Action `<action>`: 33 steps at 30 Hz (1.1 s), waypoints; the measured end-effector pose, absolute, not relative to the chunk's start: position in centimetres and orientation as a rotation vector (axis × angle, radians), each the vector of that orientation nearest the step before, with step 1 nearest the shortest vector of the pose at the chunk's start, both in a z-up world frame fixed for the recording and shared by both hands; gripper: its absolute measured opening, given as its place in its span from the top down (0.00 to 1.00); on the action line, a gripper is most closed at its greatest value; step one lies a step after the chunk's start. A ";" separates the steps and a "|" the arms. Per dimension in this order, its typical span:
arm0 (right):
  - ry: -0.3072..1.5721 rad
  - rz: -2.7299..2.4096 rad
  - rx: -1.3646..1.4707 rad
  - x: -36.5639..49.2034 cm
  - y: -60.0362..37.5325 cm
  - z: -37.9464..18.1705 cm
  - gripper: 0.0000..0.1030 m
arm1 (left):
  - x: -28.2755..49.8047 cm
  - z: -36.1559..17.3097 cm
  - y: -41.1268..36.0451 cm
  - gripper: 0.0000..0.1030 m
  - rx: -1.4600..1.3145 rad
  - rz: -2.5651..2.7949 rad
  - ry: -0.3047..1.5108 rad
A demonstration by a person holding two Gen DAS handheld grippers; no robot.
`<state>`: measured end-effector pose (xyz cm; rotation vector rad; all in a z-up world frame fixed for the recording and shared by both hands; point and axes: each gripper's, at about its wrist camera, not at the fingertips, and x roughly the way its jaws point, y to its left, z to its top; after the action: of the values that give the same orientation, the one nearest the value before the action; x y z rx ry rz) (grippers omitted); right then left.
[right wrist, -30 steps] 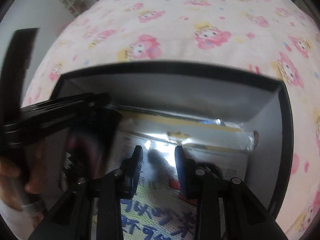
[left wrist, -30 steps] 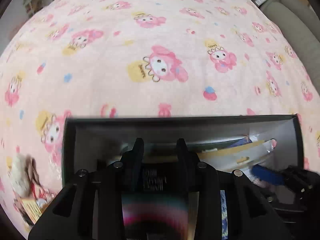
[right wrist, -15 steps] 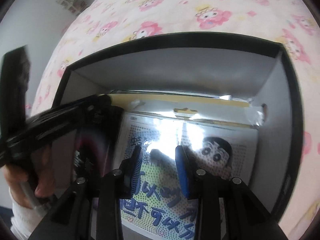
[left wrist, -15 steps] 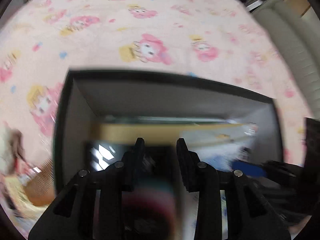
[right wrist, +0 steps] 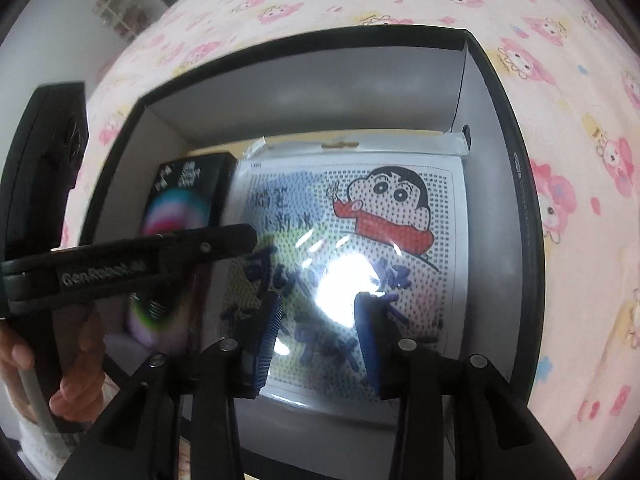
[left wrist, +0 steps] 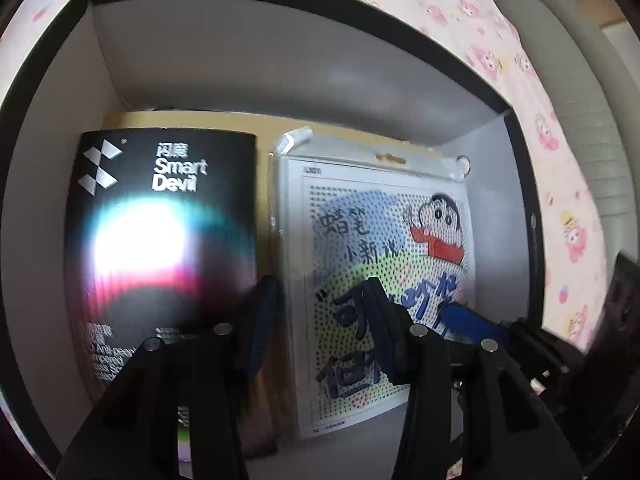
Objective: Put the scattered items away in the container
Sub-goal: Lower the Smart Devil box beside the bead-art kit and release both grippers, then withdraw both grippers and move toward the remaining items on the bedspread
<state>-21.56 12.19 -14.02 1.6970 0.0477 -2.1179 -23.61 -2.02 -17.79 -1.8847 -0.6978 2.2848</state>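
While both tools [left wrist: 322, 300] [right wrist: 318, 316] gape empty inside the box [left wrist: 280, 60] — black packet [left wrist: 160, 240] beside cartoon packet [left wrist: 380, 260].

Pink cartoon-print bedspread [right wrist: 560, 80] — black-rimmed box [right wrist: 524, 200] sits directly on it

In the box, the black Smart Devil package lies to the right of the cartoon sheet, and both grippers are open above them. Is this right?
Not quite. The black Smart Devil package lies to the left of the cartoon sheet, as the left wrist view shows. The rest holds: both are in the box, and the left gripper and right gripper are open above them.
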 end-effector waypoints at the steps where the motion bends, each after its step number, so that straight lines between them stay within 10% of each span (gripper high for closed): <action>1: 0.051 -2.128 1.696 -21.5 12.2 -14.0 0.67 | -23.5 -17.6 -1.6 0.46 -1.872 2.285 -0.672; 19: -0.066 -2.010 1.710 -21.4 13.0 -14.6 0.66 | -22.9 -18.0 -5.3 0.48 -1.758 2.038 -1.051; 27: -0.003 -2.057 1.714 -20.9 13.4 -14.5 0.66 | -22.6 -17.6 -4.6 0.56 -1.846 2.169 -0.890; 33: 0.022 -2.104 1.711 -21.3 13.2 -14.5 0.66 | -22.5 -17.7 -2.6 0.43 -1.854 2.144 -0.774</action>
<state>-21.32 13.17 -14.47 1.7115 0.0216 -2.1037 -22.45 -2.58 -17.71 -1.8535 -0.7742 2.1441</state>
